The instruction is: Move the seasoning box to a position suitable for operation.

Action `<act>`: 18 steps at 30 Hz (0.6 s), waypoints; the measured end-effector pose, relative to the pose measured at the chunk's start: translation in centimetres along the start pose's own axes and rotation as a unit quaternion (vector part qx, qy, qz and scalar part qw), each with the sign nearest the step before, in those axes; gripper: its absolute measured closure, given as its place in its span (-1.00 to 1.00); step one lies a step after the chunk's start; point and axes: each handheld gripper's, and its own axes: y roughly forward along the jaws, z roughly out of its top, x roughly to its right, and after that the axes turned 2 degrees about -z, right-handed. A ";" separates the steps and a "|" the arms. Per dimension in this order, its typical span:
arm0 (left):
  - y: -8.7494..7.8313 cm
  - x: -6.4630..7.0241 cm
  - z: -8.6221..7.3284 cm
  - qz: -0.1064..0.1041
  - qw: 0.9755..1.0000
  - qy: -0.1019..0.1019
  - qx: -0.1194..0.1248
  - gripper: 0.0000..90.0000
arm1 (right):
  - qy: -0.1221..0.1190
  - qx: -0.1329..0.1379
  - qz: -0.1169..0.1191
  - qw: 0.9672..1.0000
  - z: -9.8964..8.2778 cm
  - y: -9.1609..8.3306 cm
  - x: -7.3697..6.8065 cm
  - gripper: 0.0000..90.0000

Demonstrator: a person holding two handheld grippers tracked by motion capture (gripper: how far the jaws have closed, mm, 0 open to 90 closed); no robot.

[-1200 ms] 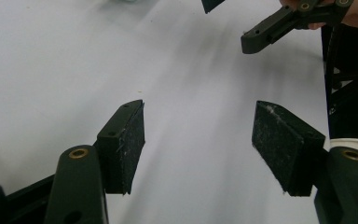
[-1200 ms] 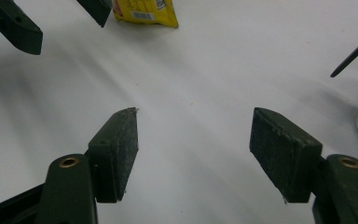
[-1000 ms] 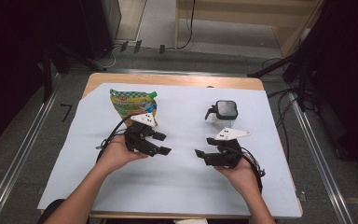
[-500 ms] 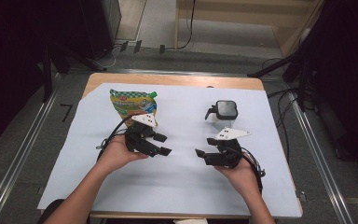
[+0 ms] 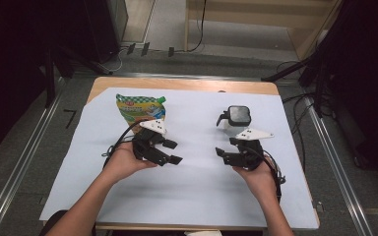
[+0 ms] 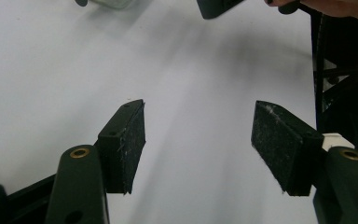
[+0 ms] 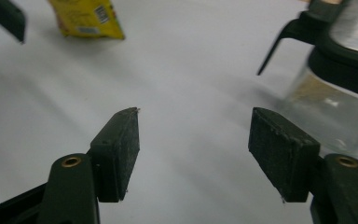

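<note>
A green and yellow printed pouch (image 5: 139, 108) lies at the back left of the white sheet (image 5: 197, 196); its yellow corner (image 7: 86, 18) is in the right gripper view. A glass jar with a black lid and handle (image 5: 238, 117) stands at the back right, close beside the right jaws (image 7: 345, 84). My left gripper (image 5: 173, 152) (image 6: 200, 112) rests in a hand in front of the pouch, pointing right. My right gripper (image 5: 221, 155) (image 7: 196, 121) lies in front of the jar, pointing left. Both have just opened a little further, with only bare sheet between their pads.
The sheet covers a wooden table whose back edge (image 5: 187, 84) shows. Grey floor, metal rails (image 5: 24, 157) and cables surround the table. The right gripper's jaw tip (image 6: 216, 7) reaches into the top of the left gripper view.
</note>
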 end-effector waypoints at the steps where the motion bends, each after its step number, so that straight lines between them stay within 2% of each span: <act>1: 0.0 0.0 0.0 -0.001 1.000 0.001 0.000 -0.21 | 0.009 0.001 -0.004 1.000 0.1 0.1 0.4 -0.24; 9: -0.1 0.0 0.0 -0.004 1.000 0.000 0.006 -0.21 | 0.030 -0.008 -0.047 0.998 0.5 1.0 2.0 -0.31; 12: -0.1 0.0 0.0 -0.004 1.000 0.001 0.005 -0.21 | 0.045 -0.005 -0.062 0.997 0.6 1.4 2.8 -0.42; 15: -0.1 0.0 0.0 -0.003 1.000 0.002 0.003 -0.21 | 0.071 -0.011 -0.086 0.994 0.6 2.0 3.7 -0.62; 18: -0.1 -0.1 0.0 -0.005 1.000 0.003 0.003 -0.21 | 0.083 -0.013 -0.115 0.990 0.6 2.4 4.4 -0.70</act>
